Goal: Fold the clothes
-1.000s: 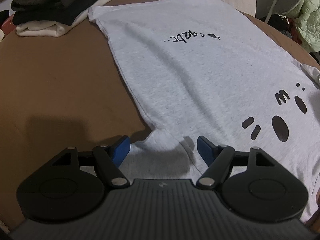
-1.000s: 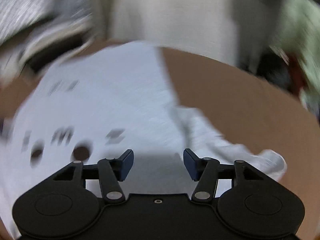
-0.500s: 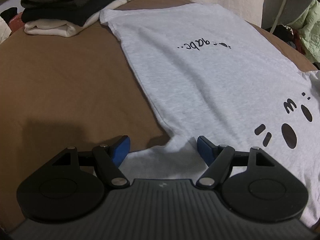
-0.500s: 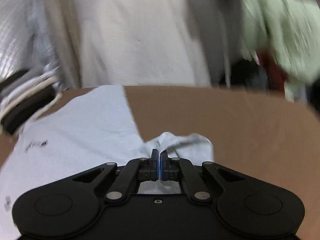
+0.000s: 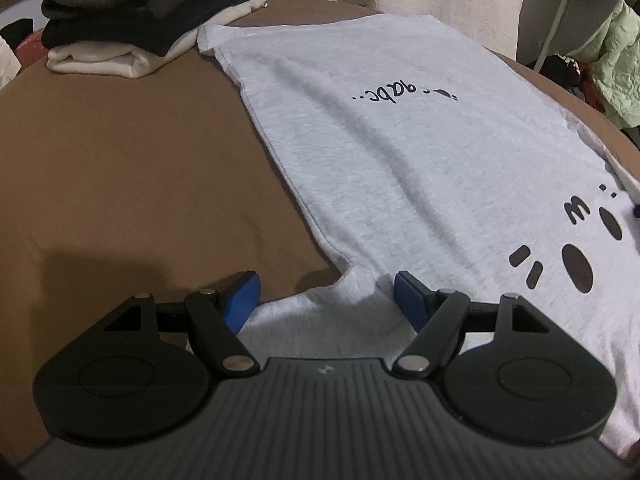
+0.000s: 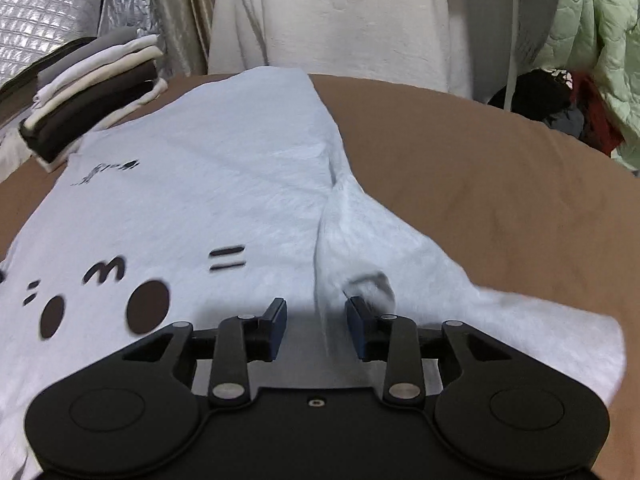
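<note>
Each black hand-held gripper has blue pads and silver pivot screws.

The left gripper sits low in the frame, jaws wide apart (blue pads). The right gripper is parted too.

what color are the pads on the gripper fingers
Blue, on both grippers; clearest on the left gripper pads in the left wrist view.

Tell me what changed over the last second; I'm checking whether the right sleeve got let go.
Yes. The right gripper was open a second ago, shut on the right sleeve half a second ago, and is open again, with the sleeve lying loose on the shirt. The left gripper stayed open over the left sleeve. The folded stack did not move.
</note>
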A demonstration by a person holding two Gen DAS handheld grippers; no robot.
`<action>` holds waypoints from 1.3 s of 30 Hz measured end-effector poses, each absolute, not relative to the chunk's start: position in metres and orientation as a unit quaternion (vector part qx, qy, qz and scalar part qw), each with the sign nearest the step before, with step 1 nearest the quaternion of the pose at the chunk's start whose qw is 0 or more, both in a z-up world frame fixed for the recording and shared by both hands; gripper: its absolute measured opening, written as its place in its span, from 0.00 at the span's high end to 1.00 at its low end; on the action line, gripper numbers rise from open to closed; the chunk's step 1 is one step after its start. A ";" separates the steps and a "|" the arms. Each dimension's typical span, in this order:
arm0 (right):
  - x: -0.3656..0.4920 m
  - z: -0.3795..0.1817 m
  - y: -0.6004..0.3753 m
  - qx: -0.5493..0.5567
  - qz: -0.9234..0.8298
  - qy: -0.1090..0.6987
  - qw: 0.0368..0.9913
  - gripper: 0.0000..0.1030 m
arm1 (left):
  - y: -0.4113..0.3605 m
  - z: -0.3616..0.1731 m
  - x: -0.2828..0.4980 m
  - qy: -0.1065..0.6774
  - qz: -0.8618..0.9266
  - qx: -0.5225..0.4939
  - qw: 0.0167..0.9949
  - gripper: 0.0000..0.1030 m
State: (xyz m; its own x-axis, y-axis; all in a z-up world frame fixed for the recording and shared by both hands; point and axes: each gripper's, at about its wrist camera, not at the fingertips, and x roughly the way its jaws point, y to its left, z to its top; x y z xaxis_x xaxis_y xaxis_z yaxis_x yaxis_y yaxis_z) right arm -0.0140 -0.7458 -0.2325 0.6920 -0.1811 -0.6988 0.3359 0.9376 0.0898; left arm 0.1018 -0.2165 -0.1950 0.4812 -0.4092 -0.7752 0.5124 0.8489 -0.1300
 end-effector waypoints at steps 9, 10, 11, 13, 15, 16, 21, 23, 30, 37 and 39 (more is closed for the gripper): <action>0.038 -0.181 -0.830 -0.064 -0.365 0.353 0.859 0.87 | -0.216 -0.197 0.101 0.435 -0.265 0.040 0.859 0.28; 0.043 -0.178 -0.847 -0.050 -0.401 0.353 0.844 0.87 | -0.216 -0.195 0.100 0.434 -0.267 0.040 0.859 0.28; 0.046 -0.177 -0.858 -0.040 -0.433 0.353 0.828 0.77 | -0.215 -0.193 0.099 0.433 -0.269 0.040 0.859 0.28; 0.042 -0.172 -0.876 0.012 -0.491 0.356 0.795 0.71 | -0.213 -0.191 0.096 0.428 -0.276 0.042 0.859 0.28; 0.019 -0.167 -0.879 0.097 -0.477 0.327 0.810 0.71 | -0.213 -0.191 0.092 0.425 -0.282 0.044 0.859 0.28; 0.003 -0.166 -0.876 0.143 -0.450 0.309 0.826 0.69 | -0.213 -0.191 0.090 0.424 -0.286 0.046 0.858 0.28; -0.073 -0.175 -0.844 0.247 -0.394 0.284 0.838 0.39 | -0.214 -0.190 0.083 0.420 -0.298 0.050 0.856 0.28; -0.103 -0.188 -0.837 0.286 -0.389 0.281 0.830 0.32 | -0.215 -0.189 0.080 0.419 -0.301 0.051 0.855 0.28; -0.135 -0.250 -0.838 0.416 -0.332 0.206 0.821 0.24 | -0.217 -0.197 0.085 0.479 -0.269 0.048 0.834 0.23; -0.106 -0.223 -0.815 0.243 -0.447 0.184 0.841 0.99 | -0.204 -0.187 0.063 0.456 -0.226 0.153 0.847 0.23; -0.107 -0.231 -0.819 0.223 -0.491 0.232 0.810 0.99 | -0.190 -0.188 0.067 0.474 -0.213 0.141 0.843 0.22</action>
State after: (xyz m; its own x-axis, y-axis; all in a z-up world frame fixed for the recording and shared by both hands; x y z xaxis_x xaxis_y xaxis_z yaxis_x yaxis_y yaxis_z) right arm -0.1071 -0.8194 -0.2308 0.4100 -0.6914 -0.5949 0.8983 0.4190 0.1321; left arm 0.0674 -0.1901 -0.1885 0.4607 -0.2256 -0.8584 0.4922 0.8698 0.0356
